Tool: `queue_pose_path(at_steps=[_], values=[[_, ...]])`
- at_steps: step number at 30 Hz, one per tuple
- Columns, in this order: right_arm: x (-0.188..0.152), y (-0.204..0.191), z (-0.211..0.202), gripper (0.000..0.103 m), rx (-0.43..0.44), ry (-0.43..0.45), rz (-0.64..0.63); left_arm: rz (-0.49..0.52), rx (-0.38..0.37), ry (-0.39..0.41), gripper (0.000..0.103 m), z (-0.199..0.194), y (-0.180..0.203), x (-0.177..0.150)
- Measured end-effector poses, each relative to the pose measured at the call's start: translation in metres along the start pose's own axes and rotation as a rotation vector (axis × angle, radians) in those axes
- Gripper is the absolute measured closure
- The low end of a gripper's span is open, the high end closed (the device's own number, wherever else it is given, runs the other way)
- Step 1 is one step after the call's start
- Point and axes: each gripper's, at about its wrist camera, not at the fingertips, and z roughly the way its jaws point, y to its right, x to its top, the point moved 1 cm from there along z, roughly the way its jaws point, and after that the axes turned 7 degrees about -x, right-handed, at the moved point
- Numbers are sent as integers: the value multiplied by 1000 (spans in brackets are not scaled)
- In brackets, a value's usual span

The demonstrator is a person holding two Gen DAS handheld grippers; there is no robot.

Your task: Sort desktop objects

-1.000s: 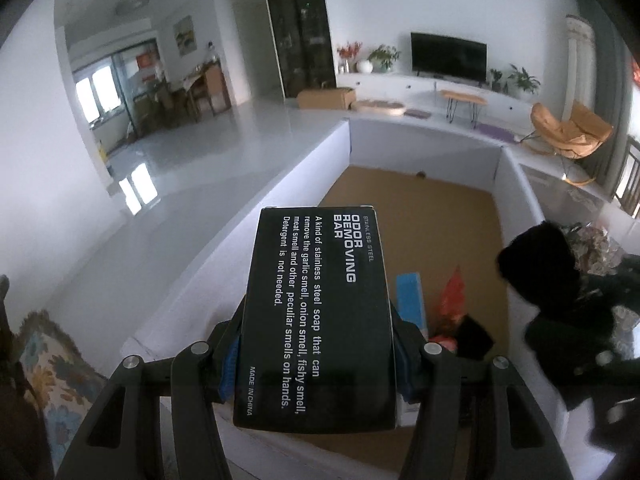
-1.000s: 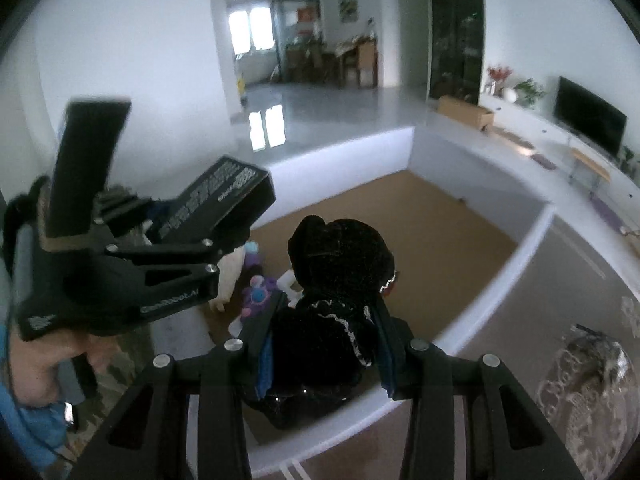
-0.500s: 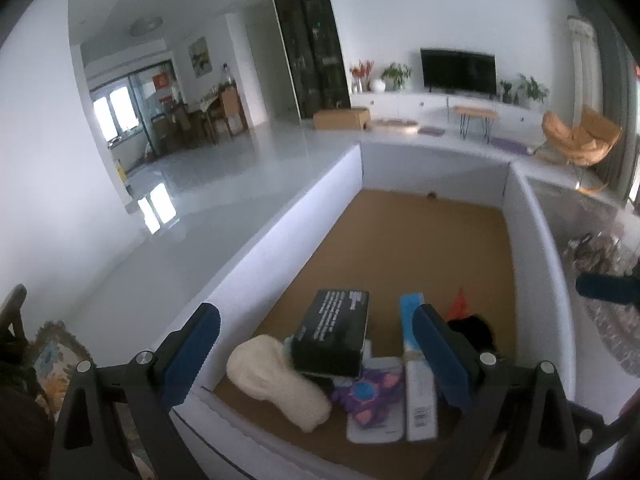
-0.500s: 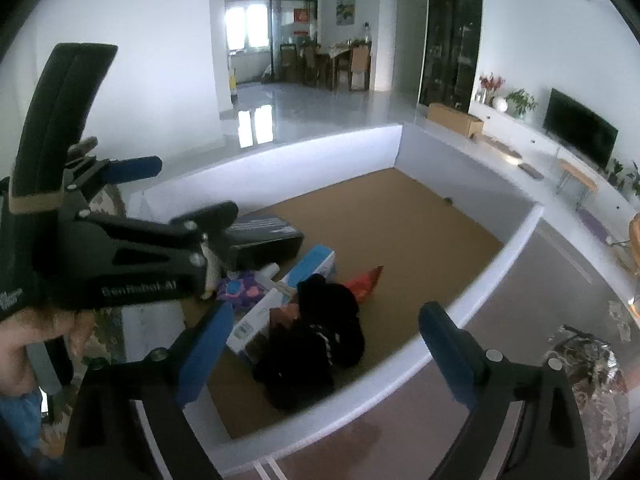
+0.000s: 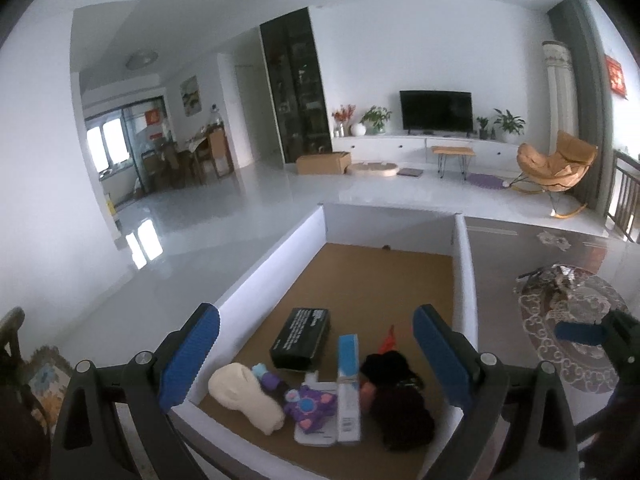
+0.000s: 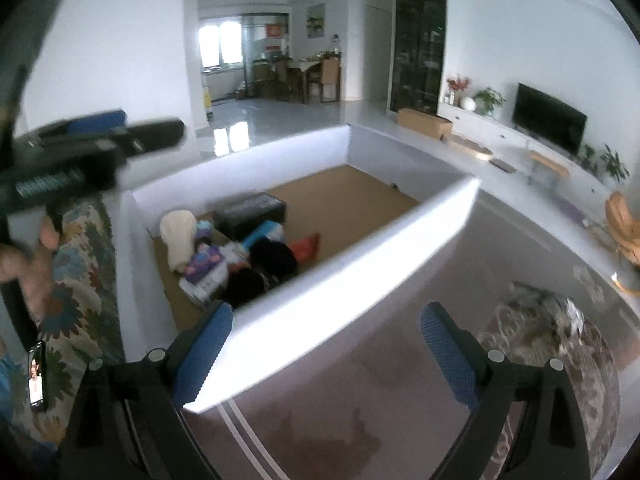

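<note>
A white-walled bin with a brown floor holds a black lettered box, a cream plush, a purple toy, a blue and white carton, a black fuzzy item and a red scrap. My left gripper hangs open and empty above the bin's near end. My right gripper is open and empty too, outside the bin's wall over the tabletop. From the right wrist view the black box and fuzzy item lie inside.
A round lace doily with a crumpled shiny object sits on the brown table right of the bin. A phone lies on a floral cloth at the left, below a hand holding the left gripper.
Both grippers opened: the black box left the left jaws and the fuzzy item left the right, both now in the bin. Left gripper rose and drew back; right moved out over the table.
</note>
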Motion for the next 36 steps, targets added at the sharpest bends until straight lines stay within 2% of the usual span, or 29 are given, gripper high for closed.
queue_pose_path(at_steps=[16, 36], values=[[-67, 89, -31, 8, -103, -68, 153, 70, -76, 61, 4, -33, 68, 16], [-113, 127, -25, 8, -143, -138, 225, 128, -121, 55, 4, -35, 111, 22]])
